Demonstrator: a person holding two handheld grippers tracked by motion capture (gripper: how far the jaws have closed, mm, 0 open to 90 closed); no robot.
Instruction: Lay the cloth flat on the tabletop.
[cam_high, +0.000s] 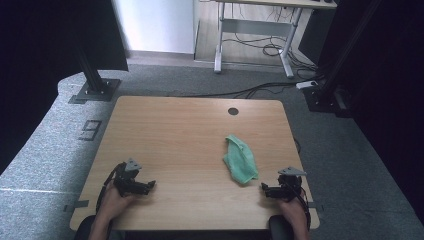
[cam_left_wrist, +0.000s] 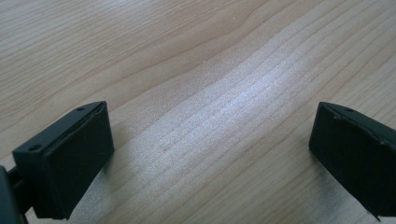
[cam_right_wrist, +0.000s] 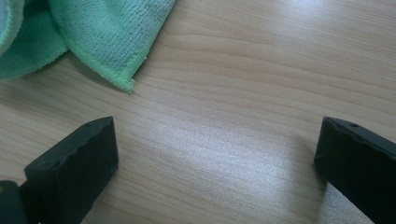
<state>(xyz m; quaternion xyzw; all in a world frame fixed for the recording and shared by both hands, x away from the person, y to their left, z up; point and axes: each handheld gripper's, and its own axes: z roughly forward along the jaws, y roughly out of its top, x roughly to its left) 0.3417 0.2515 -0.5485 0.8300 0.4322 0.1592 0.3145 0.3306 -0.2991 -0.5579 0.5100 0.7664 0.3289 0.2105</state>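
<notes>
- Both tongs, left (cam_high: 152, 184) and right (cam_high: 262, 187), sit wide open, gripping nothing.
- Green cloth (cam_high: 240, 159) lies crumpled just ahead of the right tongs, well apart from the left.
- Just bare tabletop (cam_high: 170, 135) between them, nothing blocking.

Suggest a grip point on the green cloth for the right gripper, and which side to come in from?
Probably the loose hemmed corner of the green cloth, the part nearest the right gripper. It lies flat and pointed on the bare table, while the rest is bunched in folds. Come in low from the person's right; the jaws are open, with nothing between them.
</notes>
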